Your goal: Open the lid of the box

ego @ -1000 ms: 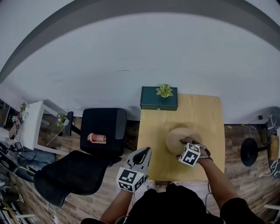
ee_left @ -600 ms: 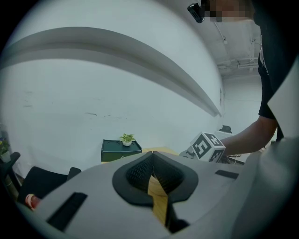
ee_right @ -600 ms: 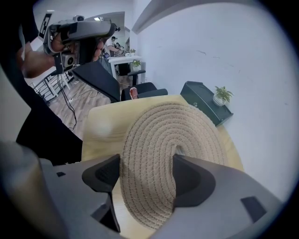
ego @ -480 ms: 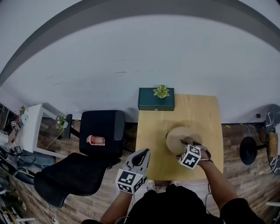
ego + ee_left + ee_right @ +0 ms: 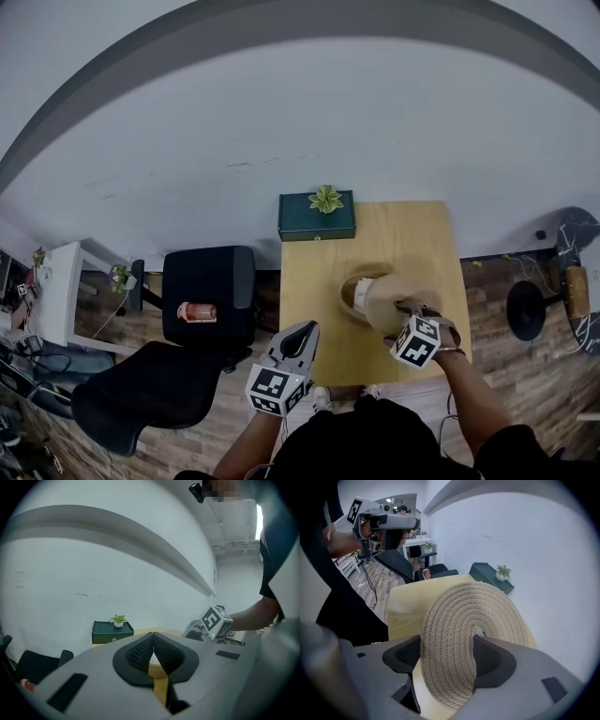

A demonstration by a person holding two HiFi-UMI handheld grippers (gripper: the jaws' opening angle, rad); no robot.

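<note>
A round woven lid [image 5: 392,298] is tilted up off the round woven box [image 5: 351,293] on the wooden table [image 5: 314,281]. The box's open rim shows just left of the lid. My right gripper [image 5: 410,310] is shut on the lid; in the right gripper view the coiled lid [image 5: 464,616] stands on edge between both dark pads. My left gripper [image 5: 307,330] hovers at the table's near left corner, apart from the box. It is shut, and its pads [image 5: 140,652] meet with nothing between them.
A dark green case [image 5: 316,220] with a small potted plant [image 5: 326,198] sits at the table's far edge against the white wall. A black chair [image 5: 202,291] carrying a pink object [image 5: 195,311] stands left of the table. A stool base [image 5: 525,305] is on the right.
The lid, which lay flat on the box, has been lifted, tilted and drawn right by my right gripper, uncovering the box's rim. My left gripper has stayed put.
</note>
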